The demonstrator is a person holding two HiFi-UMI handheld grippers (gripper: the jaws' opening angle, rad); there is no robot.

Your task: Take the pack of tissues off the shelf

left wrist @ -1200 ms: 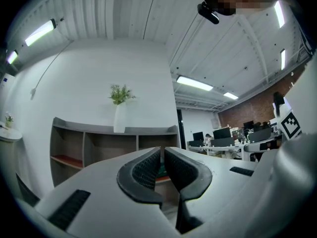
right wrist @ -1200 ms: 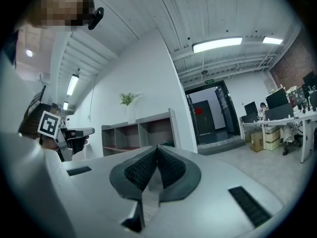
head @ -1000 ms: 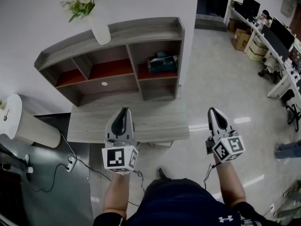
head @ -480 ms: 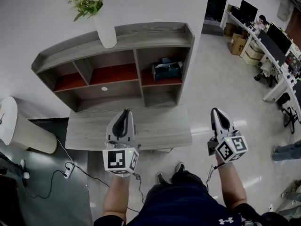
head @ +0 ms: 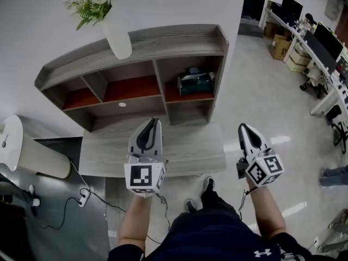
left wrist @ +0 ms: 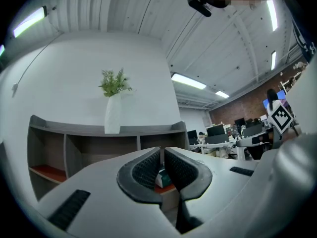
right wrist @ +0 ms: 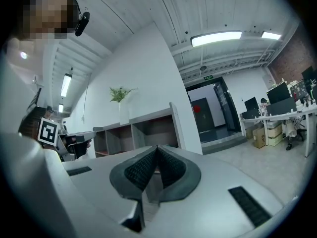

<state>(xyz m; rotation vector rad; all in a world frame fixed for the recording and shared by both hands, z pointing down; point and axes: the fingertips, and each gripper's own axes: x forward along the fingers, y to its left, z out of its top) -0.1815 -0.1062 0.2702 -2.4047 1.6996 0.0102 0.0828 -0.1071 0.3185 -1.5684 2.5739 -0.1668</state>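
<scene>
**A:** Since a second ago the left tool (head: 154,122) has moved forward and to the right over the table (head: 185,148). The right tool (head: 243,127) has barely shifted.

**B:** Are the jaws ready?

**A:** No. Both tools have their jaws pressed together with nothing between them. The pack of tissues (head: 196,83) lies in the upper right compartment of the shelf (head: 179,38), well apart from either tool.

**B:** So what could go wrong?

**A:** If a tool goes in closed like this, I'd expect its tips to shove the pack deeper into the compartment rather than grip it. The compartment also looks snug, so jaws that open late could catch the divider or the side wall.

**B:** And the vase (head: 118,37)?

**A:** It stands on top of the shelf, left of the pack's compartment. A high or careless reach with the left tool could clip it and tip it over.
</scene>
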